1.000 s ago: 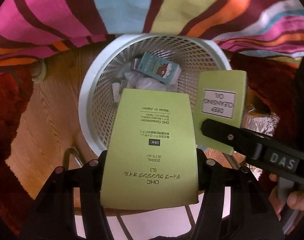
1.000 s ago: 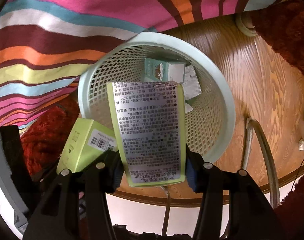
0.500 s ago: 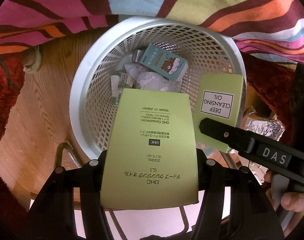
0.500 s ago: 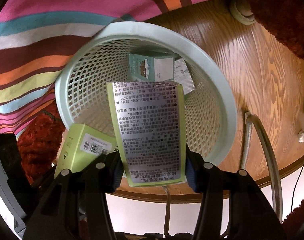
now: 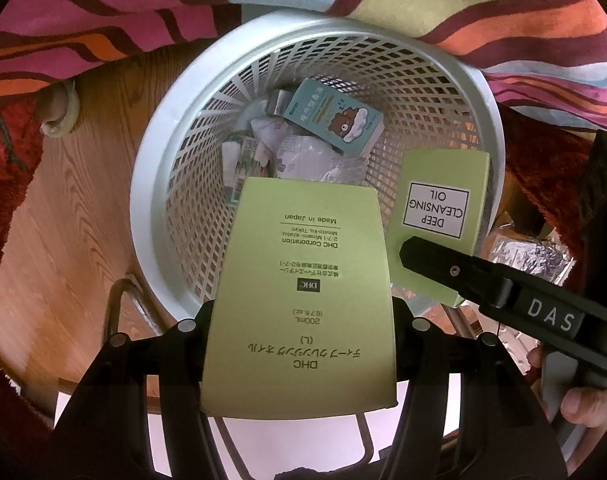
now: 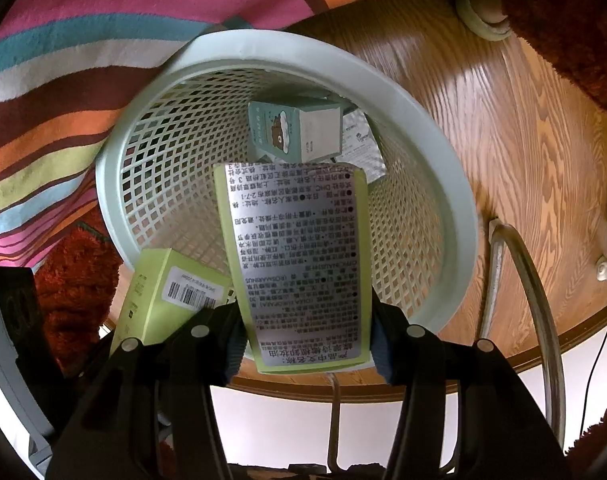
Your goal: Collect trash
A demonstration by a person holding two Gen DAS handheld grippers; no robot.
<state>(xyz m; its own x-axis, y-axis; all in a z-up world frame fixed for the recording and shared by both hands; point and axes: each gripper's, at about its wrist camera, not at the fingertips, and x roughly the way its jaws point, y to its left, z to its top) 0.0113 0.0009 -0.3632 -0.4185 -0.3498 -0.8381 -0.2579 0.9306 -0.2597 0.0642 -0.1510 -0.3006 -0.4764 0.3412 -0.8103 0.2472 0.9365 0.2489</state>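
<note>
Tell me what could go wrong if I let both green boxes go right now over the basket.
1. The box in the right tongs hangs near the basket rim in the left view; dropped there, it might clip the rim and land on the wooden floor.
2. The left box is long; it could catch on the teal bear carton and stand propped up.
3. Both tongs sit close together, so the boxes may collide on release.

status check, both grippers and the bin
Left gripper shut on green box. Right gripper shut on second green box. Both over basket; opening unobstructed.
</note>
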